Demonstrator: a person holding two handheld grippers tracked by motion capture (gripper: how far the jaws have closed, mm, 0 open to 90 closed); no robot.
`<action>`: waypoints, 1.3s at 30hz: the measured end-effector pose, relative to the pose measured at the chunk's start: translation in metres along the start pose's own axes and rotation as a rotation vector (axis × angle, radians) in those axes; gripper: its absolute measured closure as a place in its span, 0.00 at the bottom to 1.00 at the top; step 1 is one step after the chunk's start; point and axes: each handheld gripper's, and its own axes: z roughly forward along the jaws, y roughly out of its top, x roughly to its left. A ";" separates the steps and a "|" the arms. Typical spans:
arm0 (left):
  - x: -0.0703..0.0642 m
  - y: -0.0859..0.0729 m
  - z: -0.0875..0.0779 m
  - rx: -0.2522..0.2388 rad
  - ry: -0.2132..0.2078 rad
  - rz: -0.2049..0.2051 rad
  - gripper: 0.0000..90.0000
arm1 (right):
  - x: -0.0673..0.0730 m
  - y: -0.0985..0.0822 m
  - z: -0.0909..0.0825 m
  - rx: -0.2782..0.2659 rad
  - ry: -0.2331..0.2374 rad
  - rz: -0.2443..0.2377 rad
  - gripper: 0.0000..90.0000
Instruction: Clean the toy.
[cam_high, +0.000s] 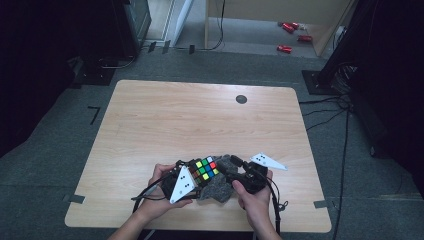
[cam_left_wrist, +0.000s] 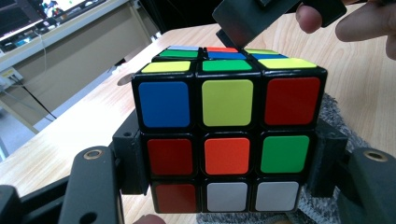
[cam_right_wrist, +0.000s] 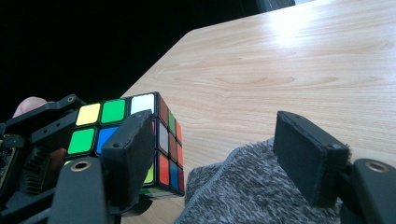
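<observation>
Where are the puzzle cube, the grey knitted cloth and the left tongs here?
puzzle cube (cam_left_wrist: 227, 155): left gripper view, on the orange centre sticker of the near face.
grey knitted cloth (cam_right_wrist: 252, 191): right gripper view, on its raised fold.
left tongs (cam_left_wrist: 227, 186): left gripper view, midway between the tips, shut on the cube's sides.

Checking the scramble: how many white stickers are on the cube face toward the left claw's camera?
2 on the cube: bottom-middle white sticker and bottom-right white sticker. Other faces may hide more.
</observation>
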 end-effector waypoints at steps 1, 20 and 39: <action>0.000 0.000 0.000 0.001 0.000 -0.001 0.38 | -0.001 0.000 0.000 0.001 -0.001 -0.002 0.33; 0.028 -0.009 -0.009 0.007 0.053 -0.107 0.38 | -0.013 -0.009 0.006 0.080 -0.173 -0.226 0.20; 0.037 -0.013 -0.012 0.019 0.047 -0.173 0.38 | -0.014 -0.041 0.041 0.398 -0.228 -0.388 0.57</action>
